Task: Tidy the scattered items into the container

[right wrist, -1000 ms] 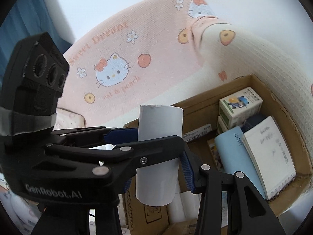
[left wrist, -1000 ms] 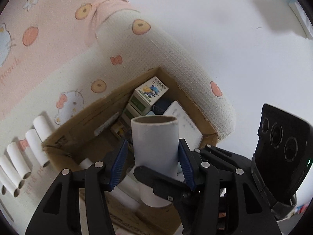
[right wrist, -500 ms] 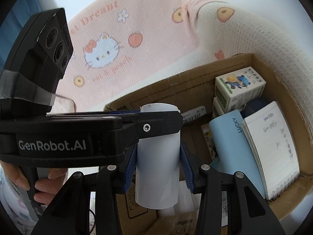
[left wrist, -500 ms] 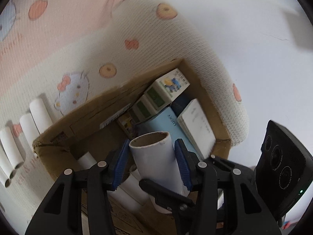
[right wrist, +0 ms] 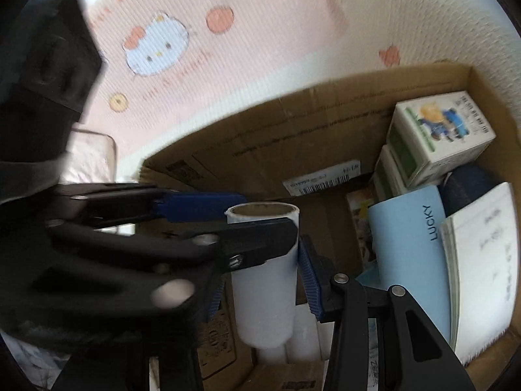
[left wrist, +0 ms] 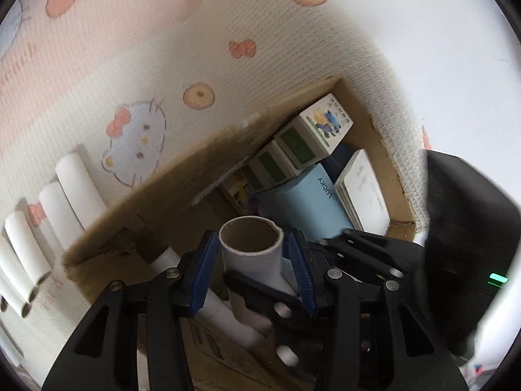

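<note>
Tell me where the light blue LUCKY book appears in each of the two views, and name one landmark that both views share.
Left wrist view: LUCKY book is right of centre, inside the box, just beyond the held tube.
Right wrist view: LUCKY book is at the right, standing between the tube and the white notebook.
Shared landmark: the cartoon carton in the box's far corner.

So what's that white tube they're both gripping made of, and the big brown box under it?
The tube looks like cardboard wrapped in matte white paper: its open end shows a brown inner wall. The box seems to be plain corrugated cardboard, dull brown, creased, with a barcode label.
</note>
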### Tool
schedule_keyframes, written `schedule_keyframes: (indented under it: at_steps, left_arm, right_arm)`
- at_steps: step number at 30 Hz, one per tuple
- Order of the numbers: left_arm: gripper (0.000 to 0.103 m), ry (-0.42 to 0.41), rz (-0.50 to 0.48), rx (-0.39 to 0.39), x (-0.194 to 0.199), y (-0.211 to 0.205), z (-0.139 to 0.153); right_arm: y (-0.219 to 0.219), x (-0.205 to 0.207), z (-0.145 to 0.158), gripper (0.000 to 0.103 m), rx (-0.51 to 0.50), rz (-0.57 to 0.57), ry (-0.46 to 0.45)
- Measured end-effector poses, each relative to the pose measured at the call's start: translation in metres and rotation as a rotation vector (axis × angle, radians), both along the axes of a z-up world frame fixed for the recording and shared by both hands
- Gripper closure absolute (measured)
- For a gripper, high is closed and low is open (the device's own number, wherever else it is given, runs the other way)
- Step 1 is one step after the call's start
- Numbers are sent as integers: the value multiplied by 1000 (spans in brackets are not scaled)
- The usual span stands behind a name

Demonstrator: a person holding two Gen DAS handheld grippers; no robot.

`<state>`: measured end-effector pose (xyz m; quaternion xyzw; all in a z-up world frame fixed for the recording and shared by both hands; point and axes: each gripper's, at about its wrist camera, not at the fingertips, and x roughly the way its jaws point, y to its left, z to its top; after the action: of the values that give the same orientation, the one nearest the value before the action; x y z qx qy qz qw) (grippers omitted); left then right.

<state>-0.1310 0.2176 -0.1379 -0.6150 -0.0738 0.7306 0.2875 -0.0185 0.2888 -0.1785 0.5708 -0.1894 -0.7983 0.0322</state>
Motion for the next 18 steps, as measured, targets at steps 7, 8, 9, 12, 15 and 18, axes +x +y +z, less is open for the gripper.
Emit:
schedule_keyframes:
  at_steps: [7,8,9,12,15,18]
  left_arm:
    - [54,50,65,-37,-7,-33,9]
    - [54,29,77,-7,-9,-39,7]
    - [54,13,90,31,-11,-45,7]
    - [54,-13,117,94,-14,-58,9]
    - [58,-1,123,89,-11,-65,14]
    - [58,18,131,110,-8,-73,19]
  right_arm:
    - [-2,-20,-48,64,24,14,-165]
    - [-4,-23,-55,64,20,26,-190]
    - [-7,-25,-60,63,19,41,-203]
    - [-19,-35,-68,63,46,86,-231]
    - [-29,-44,-80,63,85,124,-265]
    - [-36,-47,-91,63,108,144,-284]
